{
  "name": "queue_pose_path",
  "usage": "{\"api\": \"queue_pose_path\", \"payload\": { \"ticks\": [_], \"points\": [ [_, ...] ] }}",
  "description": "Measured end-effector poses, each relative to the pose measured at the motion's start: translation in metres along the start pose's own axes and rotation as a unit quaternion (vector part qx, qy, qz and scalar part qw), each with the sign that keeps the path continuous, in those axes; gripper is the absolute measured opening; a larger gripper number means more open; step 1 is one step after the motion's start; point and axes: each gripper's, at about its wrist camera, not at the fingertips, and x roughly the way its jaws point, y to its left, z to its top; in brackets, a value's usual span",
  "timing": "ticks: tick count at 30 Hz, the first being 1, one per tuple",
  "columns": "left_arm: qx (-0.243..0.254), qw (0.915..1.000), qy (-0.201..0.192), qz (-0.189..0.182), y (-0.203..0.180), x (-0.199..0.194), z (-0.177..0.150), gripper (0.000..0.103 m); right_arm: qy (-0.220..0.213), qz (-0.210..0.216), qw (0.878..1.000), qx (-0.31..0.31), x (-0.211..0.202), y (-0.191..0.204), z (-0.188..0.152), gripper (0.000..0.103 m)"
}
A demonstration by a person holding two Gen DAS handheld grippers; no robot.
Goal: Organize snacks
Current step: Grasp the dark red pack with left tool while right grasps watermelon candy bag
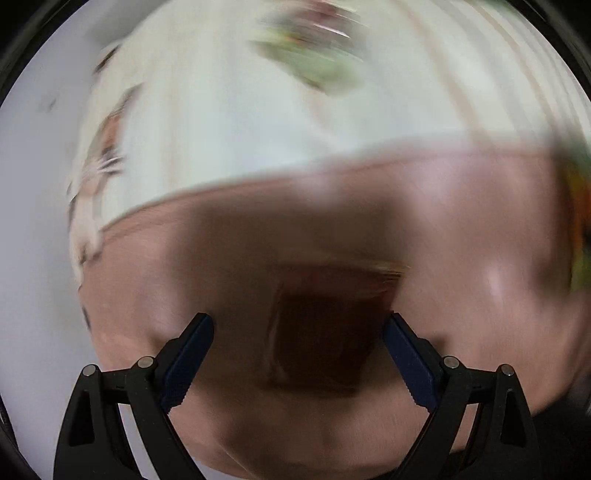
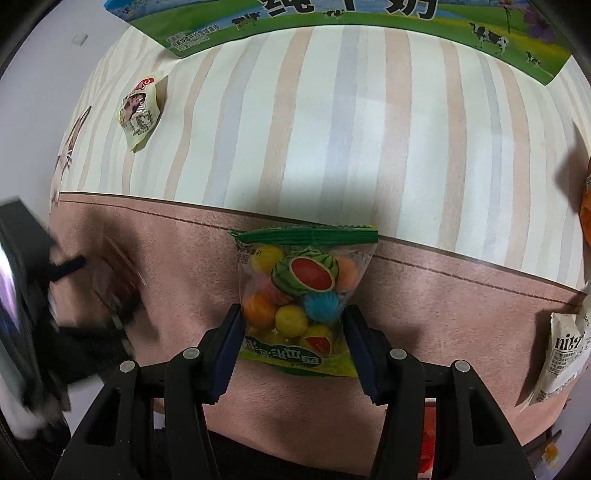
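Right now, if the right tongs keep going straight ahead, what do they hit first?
The candy bag, already between the open right tongs. Beyond it lies only striped tablecloth, though depth is hard to judge.

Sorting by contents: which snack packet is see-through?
The clear packet with a green top seal, between the right tongs; coloured candy balls show inside. The others are opaque.

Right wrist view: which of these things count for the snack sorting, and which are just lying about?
For the job:
candy bag between the right gripper fingers
pale green packet
white packet
orange packet
dark packet at the left gripper, blurred

Lying about:
milk carton
striped cloth
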Motion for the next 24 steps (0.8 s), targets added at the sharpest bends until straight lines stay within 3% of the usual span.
{"api": "queue_pose_path", "payload": {
  "ticks": [3, 6, 11, 12, 13, 18, 21, 24],
  "points": [
    [-0.085, 0.9942, 0.006, -0.066, 0.035, -0.004, 0.010, 0.094, -0.003, 0.008, 1.000, 0.018, 0.001, -0.003, 0.002, 0.058],
    [-0.111, 0.9862, 0.021, -0.121, 0.043, -0.001, 0.006, 0.094, 0.004, 0.023, 0.999, 0.046, 0.004, -0.014, 0.002, 0.059],
    [-0.099, 0.9876, 0.038, -0.116, 0.034, 0.022, -0.010, 0.089, 0.002, 0.056, 0.994, 0.090, 0.009, -0.038, -0.008, 0.062],
    [-0.110, 0.9866, 0.028, -0.117, 0.035, 0.022, -0.014, 0.068, 0.000, 0.057, 0.994, 0.095, 0.007, -0.036, -0.006, 0.060],
    [-0.119, 0.9857, 0.026, -0.116, 0.035, 0.022, -0.017, 0.055, -0.003, 0.056, 0.994, 0.096, 0.006, -0.039, -0.007, 0.056],
    [-0.143, 0.9726, 0.024, -0.181, 0.020, 0.007, -0.042, 0.055, -0.012, 0.041, 0.996, 0.082, -0.008, -0.045, -0.023, 0.051],
    [-0.131, 0.9704, 0.023, -0.201, -0.009, 0.000, -0.044, 0.055, -0.006, 0.032, 0.997, 0.073, -0.012, -0.049, -0.038, 0.051],
    [-0.105, 0.9750, 0.015, -0.195, -0.038, -0.005, -0.045, 0.056, -0.008, 0.014, 0.997, 0.074, -0.014, -0.056, -0.054, 0.051]
  ]
}}
